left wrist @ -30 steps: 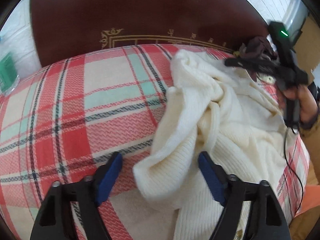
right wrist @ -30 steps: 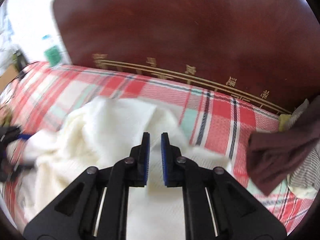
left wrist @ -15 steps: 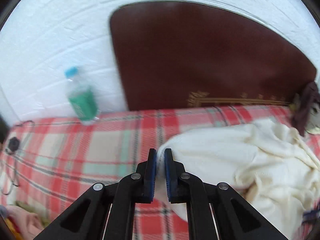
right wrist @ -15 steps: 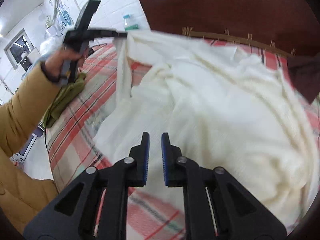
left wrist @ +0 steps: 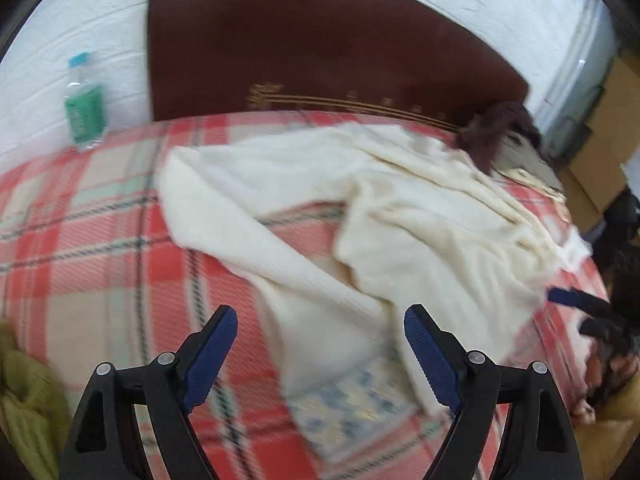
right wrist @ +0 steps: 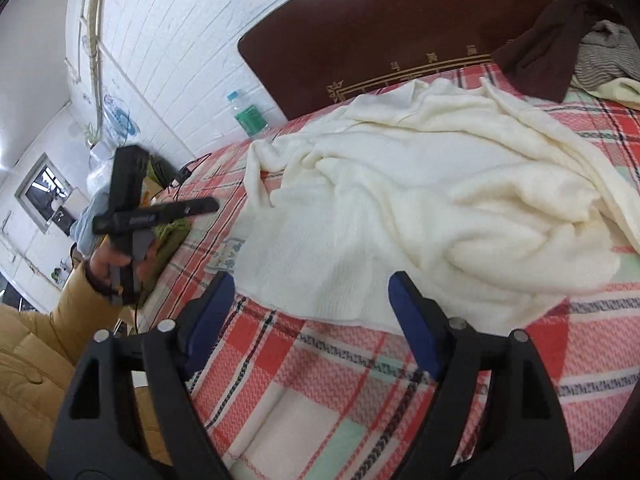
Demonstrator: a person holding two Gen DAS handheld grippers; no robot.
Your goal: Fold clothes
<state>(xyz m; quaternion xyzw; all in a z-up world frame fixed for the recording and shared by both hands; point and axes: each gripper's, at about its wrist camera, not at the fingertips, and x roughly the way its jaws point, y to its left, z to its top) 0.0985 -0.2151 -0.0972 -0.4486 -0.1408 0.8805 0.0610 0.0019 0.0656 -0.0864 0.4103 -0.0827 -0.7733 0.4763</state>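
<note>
Right gripper (right wrist: 310,316), jaws just opened, over cream sweater (right wrist: 420,200)

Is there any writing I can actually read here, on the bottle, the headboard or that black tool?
Nothing is legible.
Bottle, green label: print too small.
Headboard: gold characters along the trim, too small to read.
Left gripper: faint marking on its black bar, blurred.

A green-labelled water bottle (left wrist: 83,106) stands at ten o'clock beside the dark wooden headboard (left wrist: 320,52), above the plaid bedcover (right wrist: 360,392)

Both wrist views (close, downward) share the sweater (left wrist: 400,216).
</note>
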